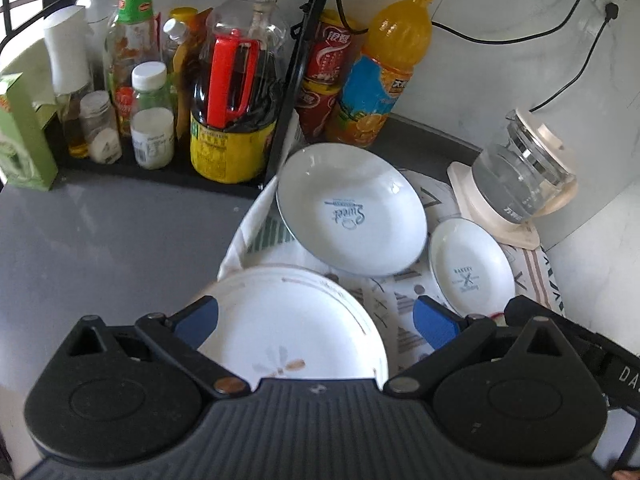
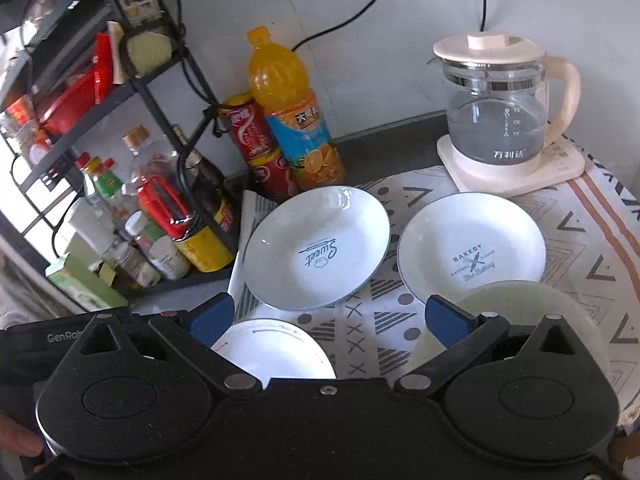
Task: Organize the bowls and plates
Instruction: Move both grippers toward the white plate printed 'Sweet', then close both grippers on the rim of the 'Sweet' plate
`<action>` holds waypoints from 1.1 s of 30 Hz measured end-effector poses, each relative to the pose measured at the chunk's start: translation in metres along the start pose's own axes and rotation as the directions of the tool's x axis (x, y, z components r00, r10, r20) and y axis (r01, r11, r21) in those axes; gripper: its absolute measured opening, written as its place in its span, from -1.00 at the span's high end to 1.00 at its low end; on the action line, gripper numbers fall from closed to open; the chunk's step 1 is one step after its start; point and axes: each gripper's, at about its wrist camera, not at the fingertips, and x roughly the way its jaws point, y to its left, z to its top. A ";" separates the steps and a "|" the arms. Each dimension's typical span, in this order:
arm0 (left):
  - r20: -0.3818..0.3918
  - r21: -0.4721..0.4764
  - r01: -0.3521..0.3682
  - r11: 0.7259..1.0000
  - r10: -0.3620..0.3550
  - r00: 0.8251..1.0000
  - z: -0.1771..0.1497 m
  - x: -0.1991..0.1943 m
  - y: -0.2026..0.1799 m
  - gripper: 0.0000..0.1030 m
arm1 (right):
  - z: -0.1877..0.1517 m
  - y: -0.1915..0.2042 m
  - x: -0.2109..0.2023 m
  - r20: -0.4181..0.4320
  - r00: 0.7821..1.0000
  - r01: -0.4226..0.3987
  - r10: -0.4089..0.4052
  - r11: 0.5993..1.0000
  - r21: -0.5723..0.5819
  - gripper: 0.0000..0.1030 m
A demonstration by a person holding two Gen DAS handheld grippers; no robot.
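A white "Sweet" plate (image 1: 352,210) (image 2: 318,248) and a white "Bakery" plate (image 1: 472,266) (image 2: 472,248) lie on a patterned cloth (image 1: 384,296) (image 2: 592,248). A white plate with a flower print (image 1: 292,320) (image 2: 272,350) lies nearest, under and between the fingers of my open left gripper (image 1: 316,320). My right gripper (image 2: 328,316) is open and empty above the cloth. A pale green bowl or plate (image 2: 520,308) sits behind its right finger, partly hidden.
A black rack (image 2: 168,80) with bottles and jars (image 1: 232,92) stands at the left. An orange juice bottle (image 1: 384,68) (image 2: 292,108) and red cans (image 1: 328,60) stand at the back. A glass kettle (image 1: 520,172) (image 2: 496,116) on its base is at the back right.
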 end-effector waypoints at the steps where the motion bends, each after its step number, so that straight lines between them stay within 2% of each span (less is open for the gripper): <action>1: 0.002 0.013 0.020 1.000 -0.020 1.000 0.004 0.003 0.002 -0.99 | 0.001 0.001 0.003 0.006 1.000 0.006 -0.006 1.000 0.010 -0.98; 5: 0.002 0.045 0.049 0.998 -0.049 0.999 0.018 0.017 0.008 -0.98 | 0.003 0.004 0.019 0.017 0.998 0.051 -0.052 0.997 0.050 -0.89; 10: -0.012 0.026 0.094 0.995 -0.094 0.995 0.032 0.036 0.020 -0.94 | 0.008 0.008 0.035 0.028 0.996 0.076 -0.079 0.993 0.093 -0.84; 12: -0.017 0.016 0.108 0.994 -0.107 0.994 0.036 0.043 0.025 -0.94 | 0.009 0.008 0.043 0.032 0.996 0.083 -0.087 0.991 0.105 -0.76; 15: -0.022 -0.001 0.139 0.990 -0.139 0.990 0.043 0.055 0.031 -0.91 | 0.011 0.007 0.057 0.006 0.996 0.089 -0.091 0.986 0.139 -0.57; 19: -0.039 -0.002 0.150 0.989 -0.150 0.988 0.051 0.074 0.033 -0.81 | 0.010 0.006 0.077 -0.012 0.995 0.101 -0.100 0.980 0.172 -0.52; 21: -0.051 0.000 0.151 0.989 -0.151 0.987 0.054 0.085 0.035 -0.71 | 0.009 0.004 0.089 -0.034 0.994 0.108 -0.103 0.976 0.188 -0.31; 26: -0.098 -0.005 0.155 0.988 -0.155 0.983 0.054 0.118 0.038 -0.26 | 0.006 0.003 0.116 -0.095 0.986 0.157 -0.140 0.966 0.203 -0.17; 33: -0.135 -0.005 0.148 0.989 -0.147 0.980 0.055 0.150 0.035 -0.01 | 0.005 -0.004 0.145 -0.160 0.977 0.178 -0.142 0.956 0.232 0.06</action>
